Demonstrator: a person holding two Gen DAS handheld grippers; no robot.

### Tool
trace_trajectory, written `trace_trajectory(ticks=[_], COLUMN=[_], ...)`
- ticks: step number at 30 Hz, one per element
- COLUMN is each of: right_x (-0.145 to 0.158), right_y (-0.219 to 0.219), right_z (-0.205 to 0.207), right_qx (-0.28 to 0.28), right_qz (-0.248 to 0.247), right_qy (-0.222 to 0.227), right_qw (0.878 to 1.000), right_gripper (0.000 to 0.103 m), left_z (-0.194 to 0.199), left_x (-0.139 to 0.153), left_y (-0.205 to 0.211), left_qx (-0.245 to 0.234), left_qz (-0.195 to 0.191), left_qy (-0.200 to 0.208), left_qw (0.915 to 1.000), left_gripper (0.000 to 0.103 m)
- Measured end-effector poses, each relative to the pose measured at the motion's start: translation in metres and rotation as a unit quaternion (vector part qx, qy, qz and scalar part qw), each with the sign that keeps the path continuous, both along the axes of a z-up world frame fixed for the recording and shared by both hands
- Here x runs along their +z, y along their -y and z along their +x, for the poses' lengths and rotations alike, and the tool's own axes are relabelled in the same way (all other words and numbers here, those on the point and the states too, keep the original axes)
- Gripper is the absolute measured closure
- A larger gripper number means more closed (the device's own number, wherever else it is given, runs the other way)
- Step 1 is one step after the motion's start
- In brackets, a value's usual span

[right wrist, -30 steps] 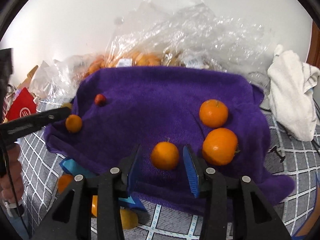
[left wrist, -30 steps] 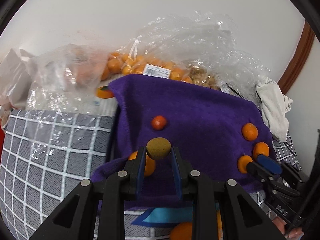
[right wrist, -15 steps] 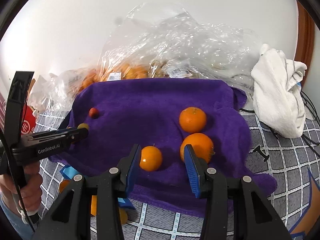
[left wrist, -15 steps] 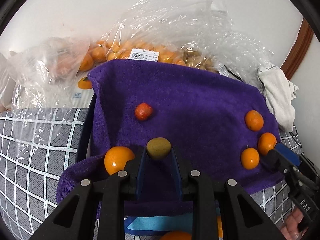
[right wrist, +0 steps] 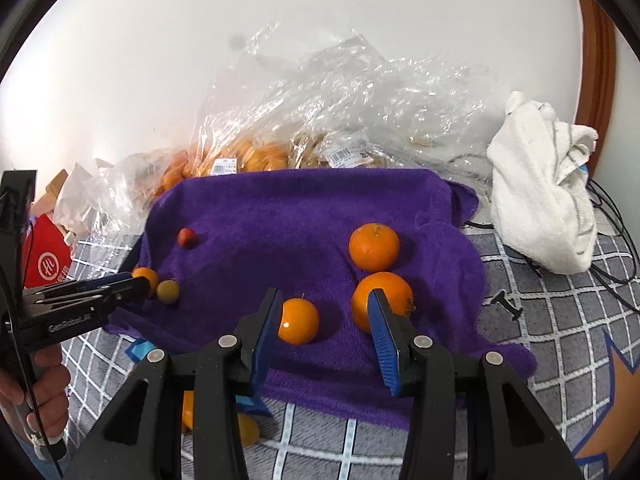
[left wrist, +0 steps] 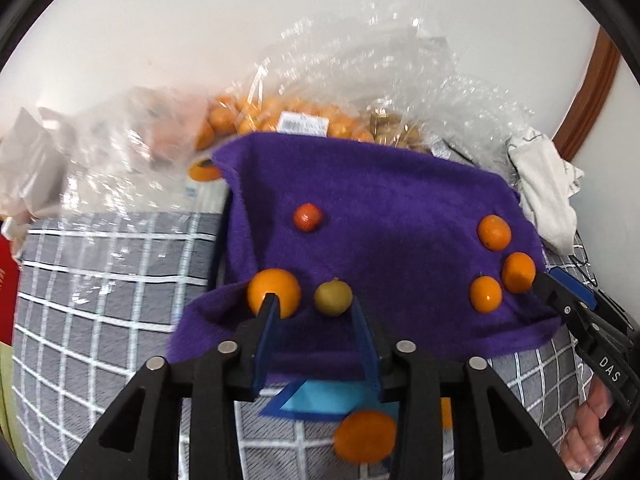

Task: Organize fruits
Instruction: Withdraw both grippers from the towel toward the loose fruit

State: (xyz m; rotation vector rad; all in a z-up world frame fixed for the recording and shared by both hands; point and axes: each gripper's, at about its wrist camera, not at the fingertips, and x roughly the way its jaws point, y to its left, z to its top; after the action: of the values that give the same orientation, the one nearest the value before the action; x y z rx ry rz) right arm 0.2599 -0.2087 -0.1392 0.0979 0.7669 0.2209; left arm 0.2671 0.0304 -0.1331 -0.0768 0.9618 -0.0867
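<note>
Left gripper (left wrist: 314, 312) jaws open, green fruit (left wrist: 333, 299) free

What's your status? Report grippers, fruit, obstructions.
Left gripper open, green fruit loose on purple towel. Right gripper open around small orange. Nothing blocking.

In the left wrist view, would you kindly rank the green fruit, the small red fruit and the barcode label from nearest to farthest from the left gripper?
1. Green fruit, just past the left gripper.
2. Small red fruit, mid-towel, farther back.
3. Barcode label, on the bag behind the towel.
</note>
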Motion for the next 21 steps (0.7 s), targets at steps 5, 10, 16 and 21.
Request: trace_trajectory(ticks=[5,10,16,21], right_x=[0.007,0.005,0.007,0.022], right_y=[-0.007,-0.006,0.003,0.009], right_z=[-0.029,-0.057,-0.078,-0.096], right_qx=[0.016,0.01,-0.005,-0.02], right_qz=[-0.007,-0.007,0.008,0.006], right_qy=[0.009,0.01,0.011,0.034], right_qw=[1.0,1.0,1.0,0.999], right_gripper=[0.059,0.059,0.059,0.058], left_z=[-0.026,-0.055,-0.079,-0.085], left_x=[0.013,0.017,0.014,0.021], left_y=[-0.016,-0.027,-0.031,-0.032], left_qx=[0.009,0.018,0.047,0.067], left_qz=[-0.011,-0.011,0.01,0.04], left_qy=[0.015,0.024,0.038,0.065], left_qw=[0.9998,0.9995,0.9981,0.9948], left_gripper=[0.061,0.061,0.061,0.061])
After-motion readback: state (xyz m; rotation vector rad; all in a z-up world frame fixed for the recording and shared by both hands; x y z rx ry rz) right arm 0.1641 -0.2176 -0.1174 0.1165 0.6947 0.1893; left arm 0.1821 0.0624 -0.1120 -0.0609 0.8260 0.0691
